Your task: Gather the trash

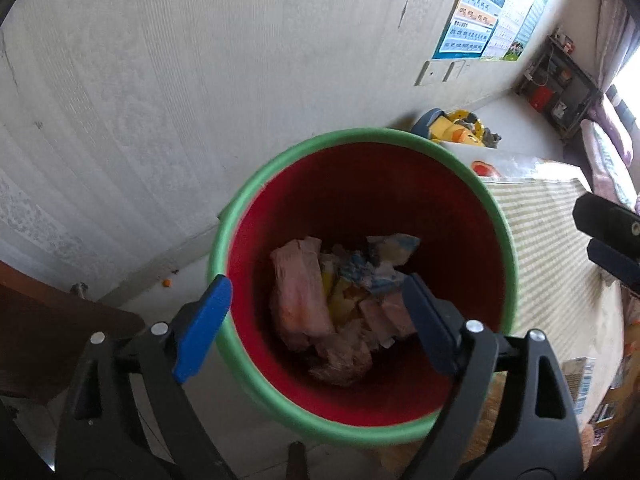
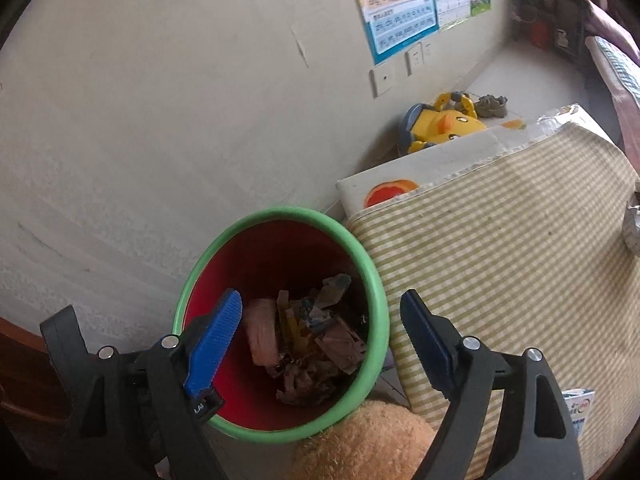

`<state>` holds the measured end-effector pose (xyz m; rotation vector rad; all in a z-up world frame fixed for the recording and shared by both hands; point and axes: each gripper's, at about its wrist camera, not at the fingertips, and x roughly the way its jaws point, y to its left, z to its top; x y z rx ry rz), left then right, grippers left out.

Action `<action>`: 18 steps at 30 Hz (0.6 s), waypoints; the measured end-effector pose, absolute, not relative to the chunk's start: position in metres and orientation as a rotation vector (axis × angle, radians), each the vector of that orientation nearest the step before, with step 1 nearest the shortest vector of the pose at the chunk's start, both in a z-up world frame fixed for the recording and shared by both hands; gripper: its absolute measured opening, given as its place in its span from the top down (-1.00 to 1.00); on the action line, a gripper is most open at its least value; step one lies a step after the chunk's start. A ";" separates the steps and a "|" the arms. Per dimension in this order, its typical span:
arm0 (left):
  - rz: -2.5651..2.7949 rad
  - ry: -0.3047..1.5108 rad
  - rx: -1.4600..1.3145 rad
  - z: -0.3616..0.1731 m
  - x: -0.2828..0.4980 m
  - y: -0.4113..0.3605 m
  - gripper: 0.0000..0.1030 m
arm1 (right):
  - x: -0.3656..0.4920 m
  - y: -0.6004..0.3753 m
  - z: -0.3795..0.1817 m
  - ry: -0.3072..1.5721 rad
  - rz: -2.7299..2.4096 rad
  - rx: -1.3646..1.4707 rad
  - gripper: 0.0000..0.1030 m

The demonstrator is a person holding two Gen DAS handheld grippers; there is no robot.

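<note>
A red bin with a green rim [image 1: 360,134] stands on the floor by the wall, also in the right wrist view [image 2: 280,213]. Inside lie a pink wrapper [image 1: 300,292], a crumpled blue-and-white wrapper [image 1: 384,260] and yellow scraps; in the right wrist view this is a dim heap of trash [image 2: 312,344]. My left gripper [image 1: 316,284] hangs open over the bin's mouth with nothing between its blue fingers. My right gripper [image 2: 320,298] is open too, above the bin's right rim, and holds nothing.
A pad covered in green striped cloth [image 2: 500,260] lies right of the bin. A yellow duck toy [image 2: 444,124] sits behind it by the wall. A tan plush toy [image 2: 368,440] lies in front of the bin. Brown wooden furniture [image 1: 40,320] stands at the left.
</note>
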<state>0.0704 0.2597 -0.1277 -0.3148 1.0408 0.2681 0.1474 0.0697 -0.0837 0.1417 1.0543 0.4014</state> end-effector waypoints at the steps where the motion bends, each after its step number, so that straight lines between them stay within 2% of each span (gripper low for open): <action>1: 0.257 1.035 -0.337 -0.126 0.069 0.257 -0.66 | 0.145 0.066 -0.078 1.038 0.393 0.152 -0.53; 4: 0.250 0.997 -0.422 -0.118 0.060 0.237 -0.82 | 0.134 0.046 -0.055 0.969 0.361 0.220 -0.53; 12: 0.125 0.869 -0.434 -0.081 0.044 0.144 -0.84 | 0.094 -0.036 0.027 0.720 0.163 0.474 -0.53; 18: 0.007 0.872 -0.519 -0.057 0.052 0.091 -0.88 | 0.072 -0.079 0.061 0.668 0.185 0.710 -0.56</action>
